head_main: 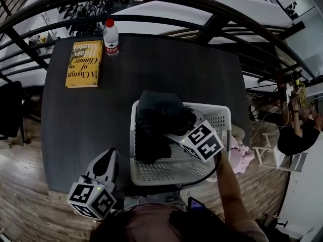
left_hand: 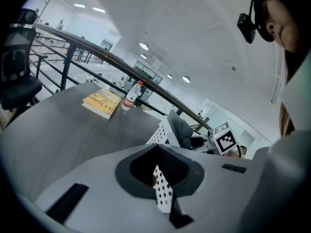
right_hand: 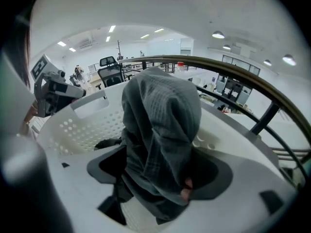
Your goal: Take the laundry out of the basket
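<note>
A white perforated laundry basket (head_main: 218,110) stands on the near side of the dark table (head_main: 166,69). Dark grey laundry (head_main: 156,120) is heaped in it and hangs over its far left rim. My right gripper (head_main: 174,135) reaches down into the basket. In the right gripper view its jaws (right_hand: 160,178) stand wide around a hanging fold of the laundry (right_hand: 160,110), with the basket wall (right_hand: 82,125) behind. My left gripper (head_main: 112,156) hovers just outside the basket's left wall and holds nothing. Through the narrow gap of its jaws (left_hand: 163,188), the left gripper view shows a strip of perforated basket wall (left_hand: 163,132).
A yellow book (head_main: 85,63) and a red-capped water bottle (head_main: 111,37) lie at the table's far left. A curved black railing (head_main: 202,29) runs behind the table. A black chair (head_main: 10,110) stands to the left. Pink cloth (head_main: 243,158) lies right of the basket.
</note>
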